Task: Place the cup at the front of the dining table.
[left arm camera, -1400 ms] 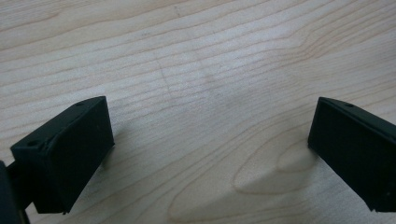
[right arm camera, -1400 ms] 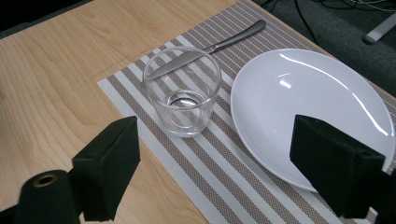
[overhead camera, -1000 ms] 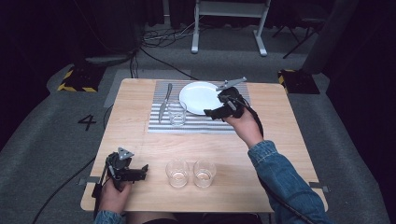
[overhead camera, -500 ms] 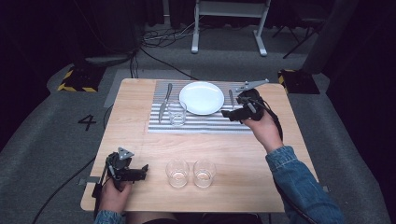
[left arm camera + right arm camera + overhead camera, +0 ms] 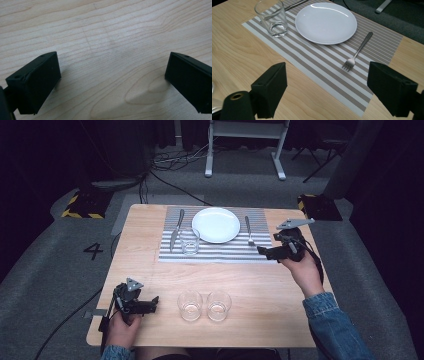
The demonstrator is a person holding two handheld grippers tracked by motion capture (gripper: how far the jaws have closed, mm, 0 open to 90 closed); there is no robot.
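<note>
A striped placemat (image 5: 220, 251) (image 5: 322, 67) lies at the table's far middle. On it rest a white plate (image 5: 216, 224) (image 5: 325, 22), a fork (image 5: 248, 231) (image 5: 357, 53) right of the plate, a knife (image 5: 176, 228) on the left and a clear glass (image 5: 190, 241) (image 5: 272, 18). My right gripper (image 5: 264, 251) (image 5: 325, 86) hovers open at the placemat's right end, near the fork's tines, holding nothing. My left gripper (image 5: 150, 305) (image 5: 112, 82) stands open over bare wood at the table's near left.
Two empty glasses (image 5: 190, 305) (image 5: 218, 305) stand side by side near the table's front edge, right of my left gripper. Bare wood (image 5: 240, 280) lies between them and the placemat. Beyond the table are a metal stand (image 5: 245, 145), cables and dark floor.
My right gripper has drawn back from the plate's right side to the placemat's right end, moving right and toward me. The left gripper has stayed put.
</note>
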